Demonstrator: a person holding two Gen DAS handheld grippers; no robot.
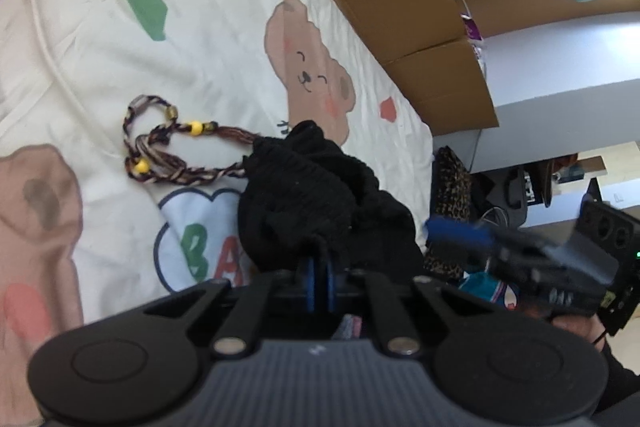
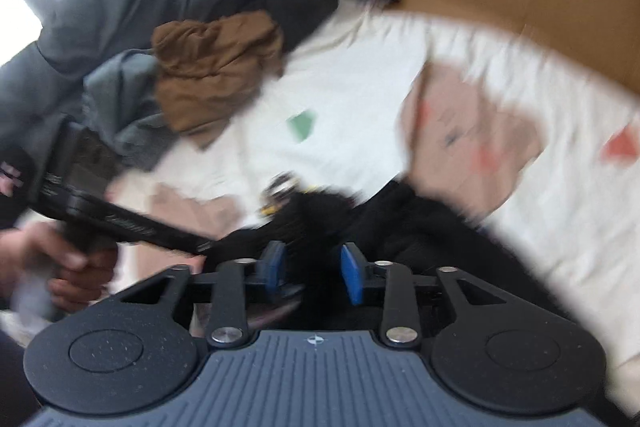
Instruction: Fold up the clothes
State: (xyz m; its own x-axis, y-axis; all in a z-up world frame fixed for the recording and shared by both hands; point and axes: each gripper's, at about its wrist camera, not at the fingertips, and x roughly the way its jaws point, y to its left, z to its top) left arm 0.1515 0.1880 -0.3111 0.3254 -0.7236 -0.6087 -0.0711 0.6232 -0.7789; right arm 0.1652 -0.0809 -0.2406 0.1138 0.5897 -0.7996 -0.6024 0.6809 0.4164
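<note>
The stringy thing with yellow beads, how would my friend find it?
Look at the white bear blanket. Left of the black garment held by the left hand-held gripper lies a braided cord, joined to that garment. It is the only looped, multicoloured rope there, with yellow beads.

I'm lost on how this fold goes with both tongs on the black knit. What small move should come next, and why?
Probably shut the right tongs on the black knit garment. Their blue pads stand apart with black fabric between them, while the left tongs already pinch it, bunched on the bedsheet. Two grips would let it be spread.
</note>
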